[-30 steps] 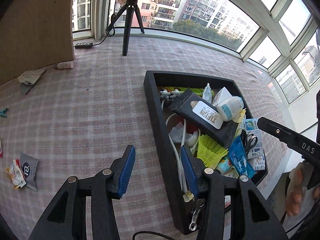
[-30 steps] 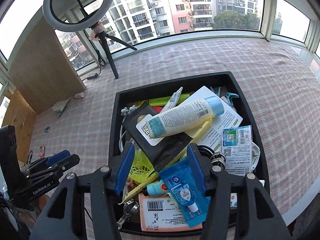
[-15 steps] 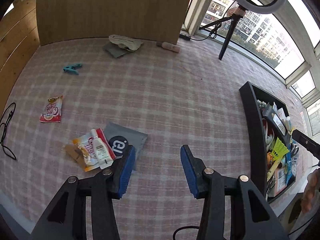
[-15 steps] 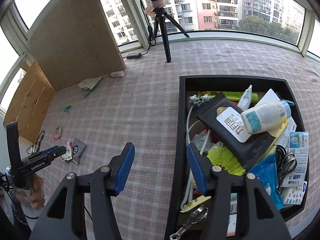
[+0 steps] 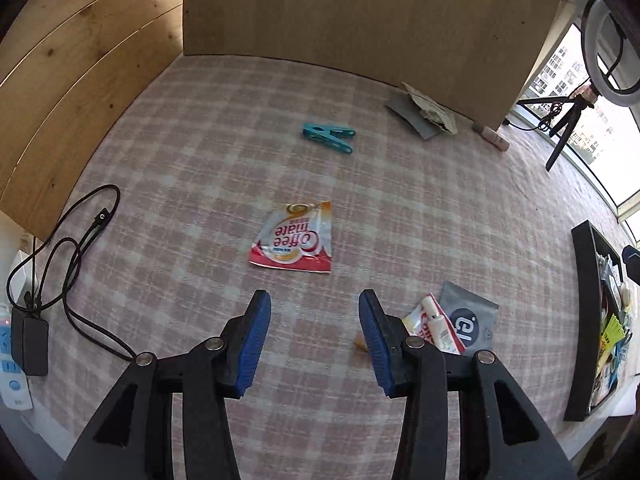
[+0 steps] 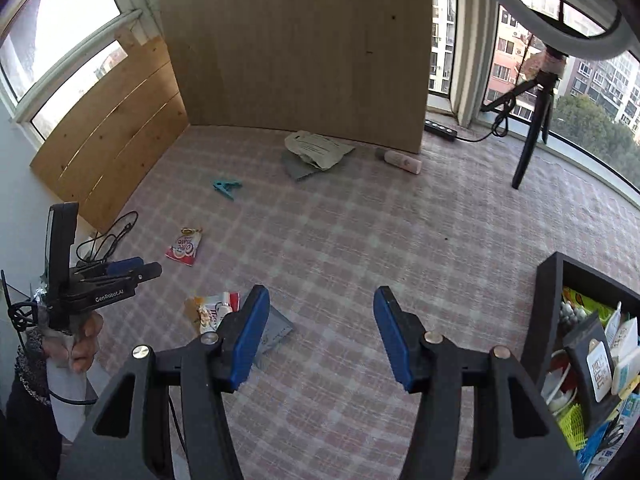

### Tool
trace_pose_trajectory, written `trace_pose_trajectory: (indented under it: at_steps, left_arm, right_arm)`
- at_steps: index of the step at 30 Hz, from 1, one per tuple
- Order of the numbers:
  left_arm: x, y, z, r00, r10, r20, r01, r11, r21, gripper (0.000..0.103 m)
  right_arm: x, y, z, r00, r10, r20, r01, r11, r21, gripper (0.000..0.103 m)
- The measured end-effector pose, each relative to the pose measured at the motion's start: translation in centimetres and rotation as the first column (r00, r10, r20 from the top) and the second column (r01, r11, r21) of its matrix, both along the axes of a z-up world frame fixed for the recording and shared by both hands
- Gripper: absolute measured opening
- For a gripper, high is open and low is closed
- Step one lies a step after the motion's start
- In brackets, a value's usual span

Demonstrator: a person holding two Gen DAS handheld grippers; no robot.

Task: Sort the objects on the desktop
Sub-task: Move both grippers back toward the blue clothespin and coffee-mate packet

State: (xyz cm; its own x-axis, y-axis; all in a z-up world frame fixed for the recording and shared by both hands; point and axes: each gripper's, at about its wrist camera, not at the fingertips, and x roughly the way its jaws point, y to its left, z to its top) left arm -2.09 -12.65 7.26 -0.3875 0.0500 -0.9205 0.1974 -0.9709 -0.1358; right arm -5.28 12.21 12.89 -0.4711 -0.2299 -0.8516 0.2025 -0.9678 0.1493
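My left gripper [image 5: 314, 322] is open and empty, just short of a red and white Coffee mate sachet [image 5: 296, 237] that lies flat on the checked cloth. A teal clip [image 5: 329, 137] lies beyond it. A grey pouch [image 5: 468, 320] with small packets [image 5: 434, 326] lies at its right finger. My right gripper [image 6: 320, 330] is open and empty above the cloth, with the same pile [image 6: 218, 310] at its left finger. The sachet [image 6: 185, 246] and clip [image 6: 226, 187] show farther left. The black tray [image 6: 550, 308] full of items is at the right.
Wooden boards [image 5: 360, 12] wall the far side and left. A black cable [image 5: 80, 236] and a power strip [image 5: 12, 376] lie at the left edge. A crumpled paper on a grey sheet [image 6: 314, 152], a small pink bottle [image 6: 402, 160] and a ring-light tripod [image 6: 532, 136] stand farther back.
Both grippers have swung left, away from the tray, toward the loose items on the cloth. The left gripper now faces the Coffee mate sachet. Both stay open.
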Motion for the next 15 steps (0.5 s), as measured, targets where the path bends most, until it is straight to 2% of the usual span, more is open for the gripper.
trace_pose_trajectory:
  at_steps: [6,15]
  left_arm:
    - [-2.1,-1.7,-1.6,1.000,-0.011,0.011,0.011,1.000,0.007,0.039]
    - [-5.3,-1.3,-4.3,0.998,-0.062,0.024,0.061,0.998,0.015,0.038]
  right_arm:
    - [-5.6,-7.9,-2.1,0.985,0.169,0.025,-0.171,0.984,0.059,0.053]
    - [-13.3,-16.6,-6.5,0.913,0.403,0.073,-0.409,0.906,0.114,0.053]
